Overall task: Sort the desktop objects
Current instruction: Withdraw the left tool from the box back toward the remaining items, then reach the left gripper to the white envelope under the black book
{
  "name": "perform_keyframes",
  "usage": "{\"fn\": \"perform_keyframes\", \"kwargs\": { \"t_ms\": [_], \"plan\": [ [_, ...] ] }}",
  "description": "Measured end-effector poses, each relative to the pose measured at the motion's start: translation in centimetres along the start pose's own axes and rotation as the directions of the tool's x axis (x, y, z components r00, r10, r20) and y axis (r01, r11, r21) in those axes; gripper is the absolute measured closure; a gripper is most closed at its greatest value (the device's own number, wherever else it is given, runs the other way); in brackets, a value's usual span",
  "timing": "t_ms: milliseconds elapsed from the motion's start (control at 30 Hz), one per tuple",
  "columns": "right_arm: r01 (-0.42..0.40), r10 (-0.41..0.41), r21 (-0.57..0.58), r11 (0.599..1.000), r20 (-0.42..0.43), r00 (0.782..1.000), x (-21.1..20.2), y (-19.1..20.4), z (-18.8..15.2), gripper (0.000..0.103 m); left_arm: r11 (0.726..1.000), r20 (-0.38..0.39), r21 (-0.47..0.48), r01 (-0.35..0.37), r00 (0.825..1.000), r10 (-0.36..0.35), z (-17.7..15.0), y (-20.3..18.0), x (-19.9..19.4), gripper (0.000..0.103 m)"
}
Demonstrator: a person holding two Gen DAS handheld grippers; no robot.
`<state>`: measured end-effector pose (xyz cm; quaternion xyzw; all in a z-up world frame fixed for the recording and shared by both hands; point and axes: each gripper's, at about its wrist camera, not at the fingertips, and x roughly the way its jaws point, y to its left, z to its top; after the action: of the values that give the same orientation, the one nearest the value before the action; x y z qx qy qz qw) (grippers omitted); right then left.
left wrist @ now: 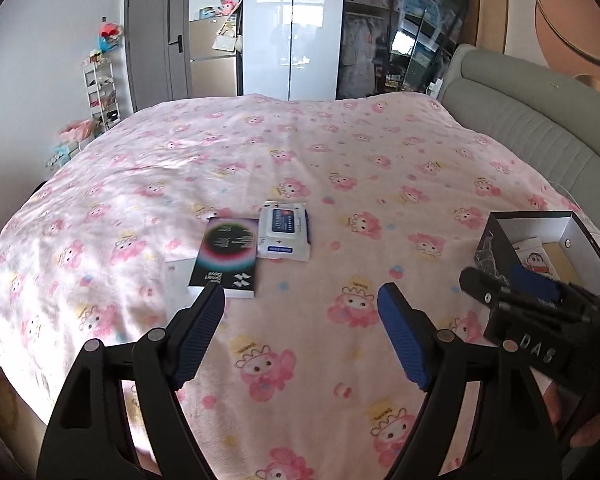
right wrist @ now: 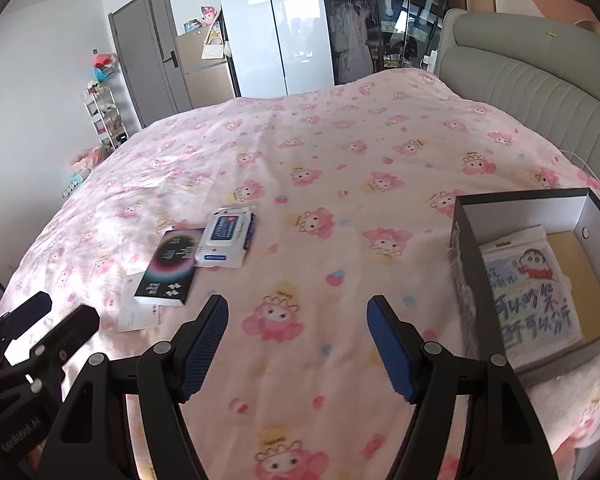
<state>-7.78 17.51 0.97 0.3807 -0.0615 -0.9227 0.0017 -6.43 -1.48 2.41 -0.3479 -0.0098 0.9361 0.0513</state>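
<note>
On the pink bedspread lie a black booklet with a glowing ring print and, beside it, a white pack of wet wipes; both also show in the right wrist view, the booklet resting on a white paper, the wipes to its right. An open black box at the right holds a cartoon picture. My left gripper hovers open just short of the booklet, nothing between its jaws. My right gripper stands open over bare bedspread, left of the box.
A grey padded headboard borders the bed on the right. Beyond the bed stand a white wardrobe, a grey door and a white shelf rack. In the left wrist view the right gripper's body partly covers the box.
</note>
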Motion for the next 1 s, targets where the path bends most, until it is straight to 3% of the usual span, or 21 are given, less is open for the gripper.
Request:
{"fn": "perform_keyframes", "kwargs": {
  "t_ms": [500, 1000],
  "plan": [
    [0.026, -0.025, -0.025, 0.999, 0.039, 0.999, 0.7, 3.6, -1.9, 0.034, 0.998, 0.029, -0.059, -0.025, 0.999, 0.027, -1.5, 4.1, -1.0, 0.021],
    [-0.037, 0.039, -0.140, 0.989, 0.007, 0.999, 6.6, 10.2, 0.7, 0.034, 0.990, -0.018, -0.112, -0.086, 0.996, 0.084, -0.7, 9.9, 4.2, 0.021]
  ]
}}
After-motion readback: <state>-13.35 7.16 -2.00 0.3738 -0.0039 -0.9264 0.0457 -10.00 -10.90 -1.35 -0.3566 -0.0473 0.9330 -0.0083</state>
